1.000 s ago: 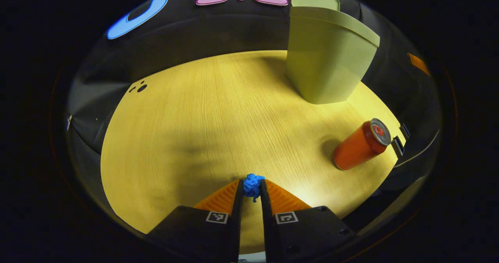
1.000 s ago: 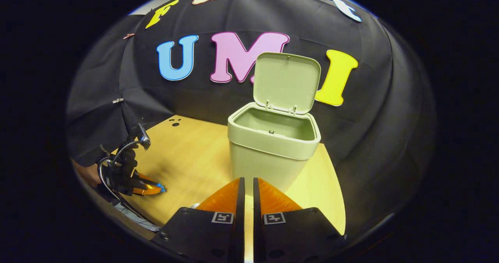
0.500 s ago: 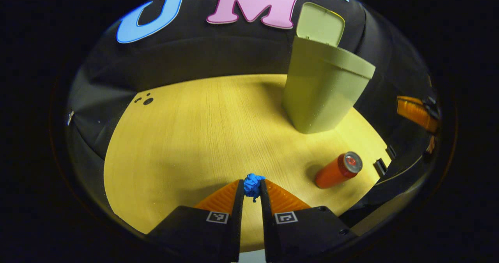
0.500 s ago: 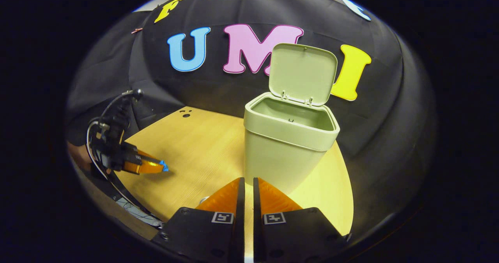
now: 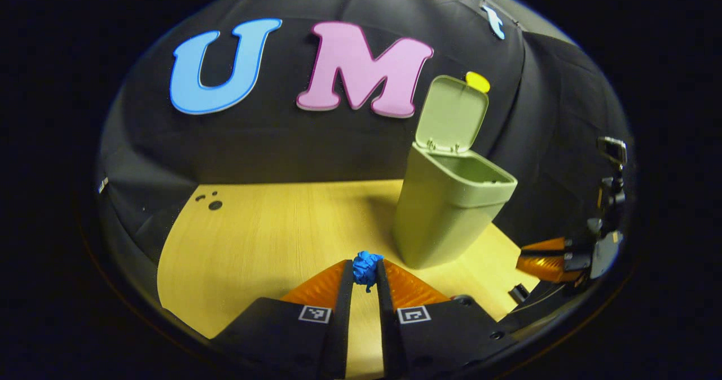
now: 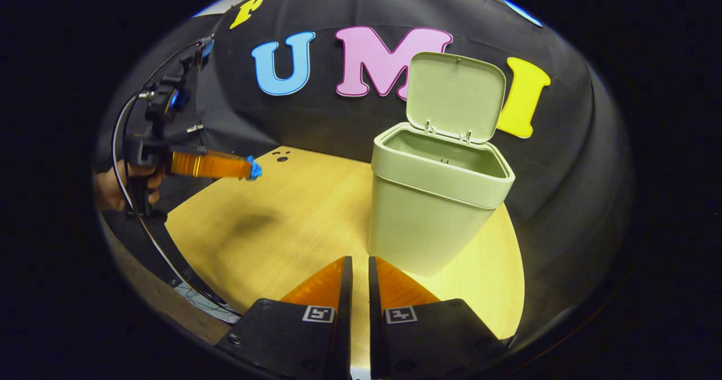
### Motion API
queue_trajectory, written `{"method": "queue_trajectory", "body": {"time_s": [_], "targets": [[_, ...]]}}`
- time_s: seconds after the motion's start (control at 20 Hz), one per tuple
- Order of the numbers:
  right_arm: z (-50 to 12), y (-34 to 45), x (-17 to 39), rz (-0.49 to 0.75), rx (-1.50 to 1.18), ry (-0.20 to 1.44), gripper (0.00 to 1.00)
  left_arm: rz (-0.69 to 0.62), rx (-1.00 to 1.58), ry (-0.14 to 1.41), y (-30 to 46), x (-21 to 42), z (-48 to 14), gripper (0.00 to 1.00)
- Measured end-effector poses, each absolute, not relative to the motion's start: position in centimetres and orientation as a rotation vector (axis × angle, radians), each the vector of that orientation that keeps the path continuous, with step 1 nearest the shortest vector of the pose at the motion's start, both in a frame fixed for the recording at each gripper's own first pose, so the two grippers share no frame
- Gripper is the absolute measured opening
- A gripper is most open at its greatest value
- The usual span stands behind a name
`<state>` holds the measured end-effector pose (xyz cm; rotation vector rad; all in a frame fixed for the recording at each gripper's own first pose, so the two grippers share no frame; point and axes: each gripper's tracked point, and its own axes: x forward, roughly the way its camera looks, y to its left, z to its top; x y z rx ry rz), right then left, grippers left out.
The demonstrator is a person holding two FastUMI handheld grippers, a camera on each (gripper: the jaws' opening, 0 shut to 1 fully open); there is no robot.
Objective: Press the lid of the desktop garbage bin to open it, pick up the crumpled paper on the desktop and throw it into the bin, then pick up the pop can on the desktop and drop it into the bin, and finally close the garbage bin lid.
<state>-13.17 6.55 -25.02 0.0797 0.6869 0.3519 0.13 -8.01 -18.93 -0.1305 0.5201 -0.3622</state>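
Observation:
The pale green bin (image 5: 445, 216) (image 6: 434, 205) stands on the wooden desktop with its lid (image 5: 454, 115) (image 6: 457, 95) swung up and open. My left gripper (image 5: 365, 267) is shut on the blue crumpled paper (image 5: 366, 267), held high above the desk and left of the bin. In the right gripper view that left gripper (image 6: 248, 167) shows at the left, level, with the paper (image 6: 254, 168) at its tips and a hand behind it. My right gripper (image 6: 360, 261) is shut and holds nothing, in front of the bin; it also shows at the right of the left gripper view (image 5: 522, 259).
The wooden desktop (image 5: 271, 228) (image 6: 293, 211) spreads out left of the bin. Small black marks (image 5: 211, 202) (image 6: 280, 155) lie near its far left corner. Black cloth walls close in the back and sides. Cables trail off the desk's near left edge (image 6: 192, 304).
My left gripper has risen with the paper, tilting up so the can slid out of its view. The bin's open inside now shows. The right gripper stayed shut and shifted slightly.

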Motion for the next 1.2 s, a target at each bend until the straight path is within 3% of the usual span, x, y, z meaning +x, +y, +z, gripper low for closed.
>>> {"method": "queue_trajectory", "body": {"time_s": [0.3,0.35,0.4,0.6,1.1,1.15,1.2], "targets": [[-25.9,7.0,-14.2,0.361,0.089,0.718,0.18,-0.423,-0.16,0.332,-10.8,3.0,-11.2,0.28],[-26.0,7.0,-14.3,0.36,0.091,0.721,0.18,-0.439,-0.16,0.304,-11.5,3.4,-10.3,0.24],[-26.0,6.8,-14.4,0.355,0.089,0.723,0.18,-0.457,-0.156,0.28,-12.3,3.9,-9.4,0.28],[-26.1,6.6,-14.6,0.345,0.09,0.729,0.18,-0.536,-0.14,0.212,-16.2,5.8,-6.8,0.28],[-26.1,3.8,-16.0,0.265,0.094,0.746,0.18,-0.726,-0.139,0.216,-26.9,9.7,-7.6,0.28],[-26.1,3.4,-16.1,0.252,0.102,0.747,0.18,-0.74,-0.135,0.225,-27.9,10.2,-8.0,0.32],[-26.2,3.0,-16.2,0.24,0.108,0.748,0.18,-0.746,-0.131,0.23,-28.6,10.7,-8.4,0.28]]}}
